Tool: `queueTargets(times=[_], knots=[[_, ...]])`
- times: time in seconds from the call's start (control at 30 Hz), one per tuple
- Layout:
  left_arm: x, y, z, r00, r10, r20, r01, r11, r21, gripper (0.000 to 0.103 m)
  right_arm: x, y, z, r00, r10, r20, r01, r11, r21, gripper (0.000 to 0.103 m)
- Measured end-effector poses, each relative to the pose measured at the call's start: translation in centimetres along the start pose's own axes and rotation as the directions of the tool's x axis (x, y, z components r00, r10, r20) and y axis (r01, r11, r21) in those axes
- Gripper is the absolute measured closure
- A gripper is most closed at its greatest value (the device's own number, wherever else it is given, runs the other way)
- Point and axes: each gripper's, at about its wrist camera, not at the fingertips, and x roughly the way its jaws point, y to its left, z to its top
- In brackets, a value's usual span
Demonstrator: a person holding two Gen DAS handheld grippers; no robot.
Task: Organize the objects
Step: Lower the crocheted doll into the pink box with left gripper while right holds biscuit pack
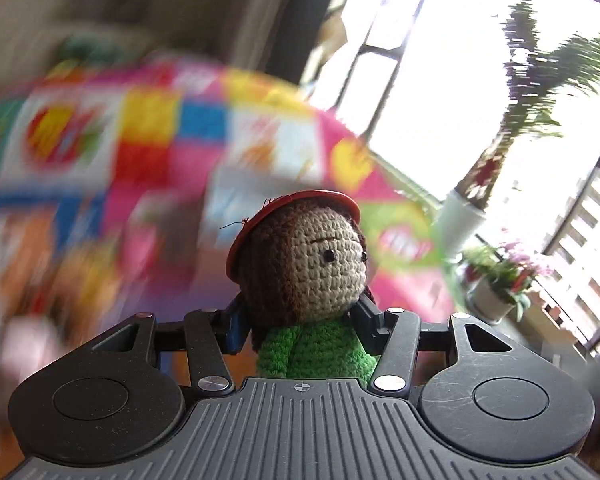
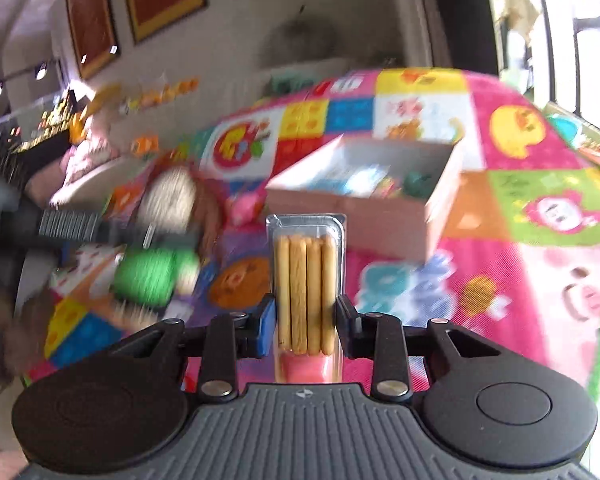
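Holding one item in each gripper above the patchwork play mat (image 2: 512, 200).
Left gripper (image 1: 300, 330): clamped on a crocheted doll (image 1: 312, 280), red cap, green body, raised upright. Right gripper (image 2: 305, 322): clamped on a clear biscuit pack (image 2: 306, 280), upright; open cardboard box (image 2: 380, 200) with small items on the mat beyond.

No words, brands or numbers can be read anywhere: the play mat (image 2: 512, 184) shows only cartoon pictures, and the biscuit pack (image 2: 306, 280) carries no legible label.
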Motion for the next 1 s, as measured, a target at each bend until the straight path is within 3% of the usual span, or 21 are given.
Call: queueTargets(times=[0.07,0.17,0.23,0.33,0.37,0.47,0.53,0.6,0.73,0.87,0.93,1.0], knots=[[3.4,-1.1,3.8,0.999,-0.044,0.016,0.044,0.998,0.044,0.046,-0.3,-0.9,0.2,0.999,-0.02,0.03,0.019,0.999,0.028,0.072],[9.6,-1.8,7.7,0.999,-0.046,-0.007,0.047,0.997,0.069,0.046,-0.5,-2.4,0.3,0.998,-0.043,0.042,0.04,0.996,0.078,0.072],[13.9,-1.6,8.8,0.994,-0.034,-0.102,0.039,0.998,0.042,0.046,-0.9,-3.3,0.4,0.998,-0.058,0.038,0.054,0.994,0.098,0.072],[19.1,-0.7,8.2,0.955,-0.098,-0.281,0.086,0.995,-0.056,0.045,-1.6,-4.6,0.2,0.996,-0.082,0.032,0.078,0.99,0.115,0.072],[20.2,-0.9,7.7,0.948,-0.078,-0.308,0.07,0.997,-0.039,0.045,-1.7,-5.0,0.1,0.995,-0.091,0.032,0.086,0.989,0.119,0.072],[22.8,-1.9,6.1,0.943,0.091,-0.321,-0.055,0.991,0.119,0.041,-1.7,-5.6,0.3,0.994,-0.102,0.041,0.096,0.988,0.121,0.072],[23.3,-1.2,5.9,0.938,0.089,-0.336,-0.056,0.993,0.107,0.041,-1.5,-5.7,0.5,0.994,-0.096,0.046,0.089,0.988,0.128,0.072],[22.2,-0.4,6.3,0.948,0.061,-0.312,-0.043,0.997,0.064,0.041,-1.5,-5.8,0.7,0.995,-0.082,0.053,0.074,0.989,0.132,0.075],[17.9,0.9,7.7,0.987,0.037,-0.156,-0.032,0.999,0.032,0.041,-0.3,-5.7,1.0,0.995,-0.091,0.027,0.087,0.99,0.111,0.076],[14.0,3.0,7.5,0.997,0.062,-0.053,-0.064,0.997,-0.052,0.042,1.7,-5.9,0.6,0.99,-0.135,-0.036,0.139,0.983,0.12,0.068],[13.6,4.1,6.6,0.996,0.069,-0.061,-0.073,0.995,-0.066,0.042,2.9,-6.0,0.2,0.984,-0.166,-0.067,0.173,0.976,0.135,0.057],[14.5,4.6,6.1,0.99,0.014,-0.142,-0.025,0.997,-0.074,0.043,4.2,-6.2,-0.1,0.979,-0.181,-0.096,0.194,0.969,0.151,0.055]])
